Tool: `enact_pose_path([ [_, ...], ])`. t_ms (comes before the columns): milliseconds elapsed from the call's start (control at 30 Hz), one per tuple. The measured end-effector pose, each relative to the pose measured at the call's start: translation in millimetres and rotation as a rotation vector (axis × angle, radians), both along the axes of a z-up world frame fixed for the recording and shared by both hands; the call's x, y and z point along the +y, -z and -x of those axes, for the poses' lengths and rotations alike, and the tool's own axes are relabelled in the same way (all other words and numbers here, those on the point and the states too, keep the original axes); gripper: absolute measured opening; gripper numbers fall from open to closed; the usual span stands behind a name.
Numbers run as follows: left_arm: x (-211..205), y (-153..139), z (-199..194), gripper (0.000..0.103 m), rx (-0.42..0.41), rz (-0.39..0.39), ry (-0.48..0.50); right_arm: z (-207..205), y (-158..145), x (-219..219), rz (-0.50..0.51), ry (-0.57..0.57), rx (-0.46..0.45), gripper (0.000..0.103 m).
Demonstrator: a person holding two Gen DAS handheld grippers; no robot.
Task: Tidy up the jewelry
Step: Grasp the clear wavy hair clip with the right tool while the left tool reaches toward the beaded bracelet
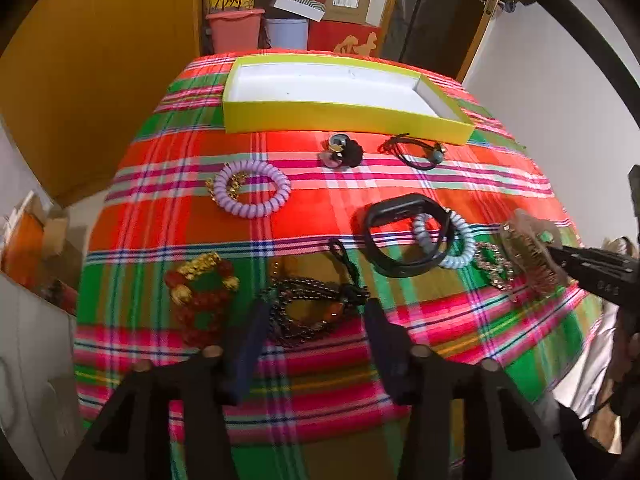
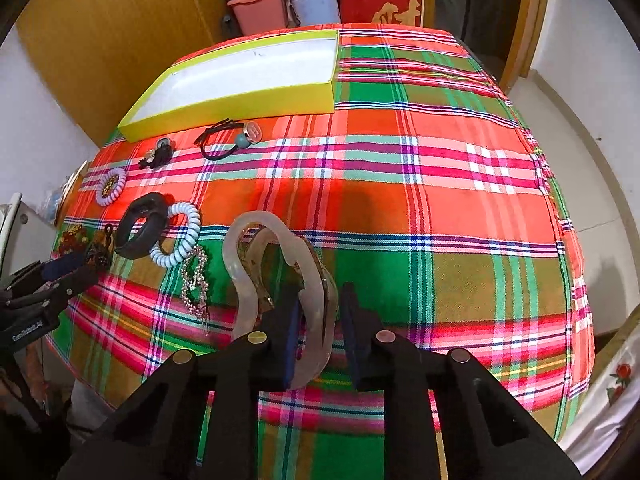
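A yellow box [image 1: 344, 118] with a white inside stands at the far side of the plaid-covered table; it also shows in the right wrist view [image 2: 240, 96]. My left gripper [image 1: 316, 320] is open, its fingers either side of a dark beaded necklace [image 1: 308, 312]. A red and gold bead bracelet [image 1: 200, 292] lies to its left. My right gripper [image 2: 318, 320] is shut on a translucent hair claw clip [image 2: 276, 276], also seen in the left wrist view [image 1: 528, 252]. A black band [image 1: 404, 236], a pale blue coil tie [image 1: 460, 248] and a rhinestone piece [image 2: 196, 280] lie between the grippers.
A lilac coil tie [image 1: 252, 192], a small dark clip [image 1: 342, 152] and a black elastic with a bead [image 1: 416, 152] lie in front of the box. Buckets and cartons [image 1: 296, 12] stand behind the table. A wooden cabinet [image 1: 100, 72] is at the left.
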State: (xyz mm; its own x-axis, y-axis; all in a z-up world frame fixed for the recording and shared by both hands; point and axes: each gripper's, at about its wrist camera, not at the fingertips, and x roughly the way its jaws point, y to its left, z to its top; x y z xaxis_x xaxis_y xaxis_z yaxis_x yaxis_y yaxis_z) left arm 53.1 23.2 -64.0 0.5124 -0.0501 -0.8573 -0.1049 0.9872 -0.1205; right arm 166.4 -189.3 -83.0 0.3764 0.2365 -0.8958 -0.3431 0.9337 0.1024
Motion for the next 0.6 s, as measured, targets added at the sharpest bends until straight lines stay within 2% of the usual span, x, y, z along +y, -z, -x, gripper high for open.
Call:
enact_pose_path([
  [33,0.3,0.4,-0.3,0.038,0.001,-0.002,0.002,0.1,-0.6,-0.4,0.001,0.003,-0.004,0.013],
  [267,-1.2,-1.0,3.5,0.006,-0.008,0.019,0.009,2.6,-3.0,-3.3,-0.001,0.01,-0.013,0.013],
  [600,-2.6,-23.4,16.8,0.006,-0.07,0.072,0.021,13.0,-20.3,-6.8,-0.016,0.014,-0.057,0.013],
])
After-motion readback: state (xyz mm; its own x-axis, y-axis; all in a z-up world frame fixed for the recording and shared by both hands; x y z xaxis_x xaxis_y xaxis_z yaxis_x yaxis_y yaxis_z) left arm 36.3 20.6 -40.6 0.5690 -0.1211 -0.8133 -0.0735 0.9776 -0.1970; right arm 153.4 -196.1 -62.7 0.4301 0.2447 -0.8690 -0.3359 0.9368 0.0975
